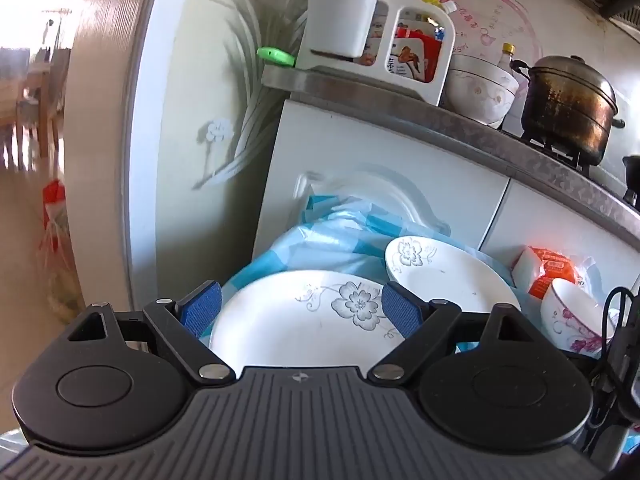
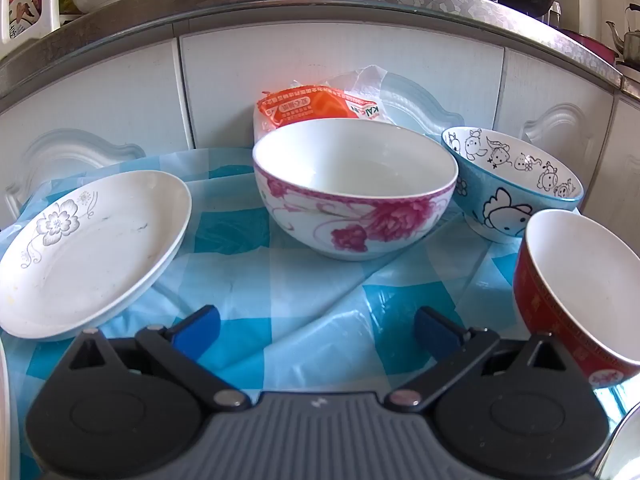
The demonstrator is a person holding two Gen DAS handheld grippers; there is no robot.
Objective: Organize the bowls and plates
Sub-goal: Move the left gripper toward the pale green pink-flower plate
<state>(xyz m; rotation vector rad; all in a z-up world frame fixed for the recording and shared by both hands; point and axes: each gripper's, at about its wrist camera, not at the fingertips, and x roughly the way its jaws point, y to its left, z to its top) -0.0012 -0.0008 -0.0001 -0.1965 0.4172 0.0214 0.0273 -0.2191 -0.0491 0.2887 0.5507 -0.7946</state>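
Note:
In the left wrist view my left gripper (image 1: 301,310) is open and hovers over a big white plate (image 1: 288,328) with a grey flower print; its blue pads (image 1: 200,308) do not press on it. A second flowered plate (image 1: 448,276) lies behind it to the right. In the right wrist view my right gripper (image 1: 624,340) (image 2: 316,332) is open over bare checked cloth (image 2: 280,280) with nothing between its fingers. Ahead of it stands a pink-flowered bowl (image 2: 356,196). A blue cartoon bowl (image 2: 512,192) and a red bowl (image 2: 576,292) are to its right, and a flowered plate (image 2: 92,252) is to its left.
An orange packet (image 2: 316,108) leans on the white cabinet doors (image 2: 340,64) behind the bowls. The counter (image 1: 440,120) above carries stacked bowls (image 1: 480,92), a white utensil holder (image 1: 340,16) and a metal pot (image 1: 568,104). A grey appliance wall (image 1: 192,120) stands at the left.

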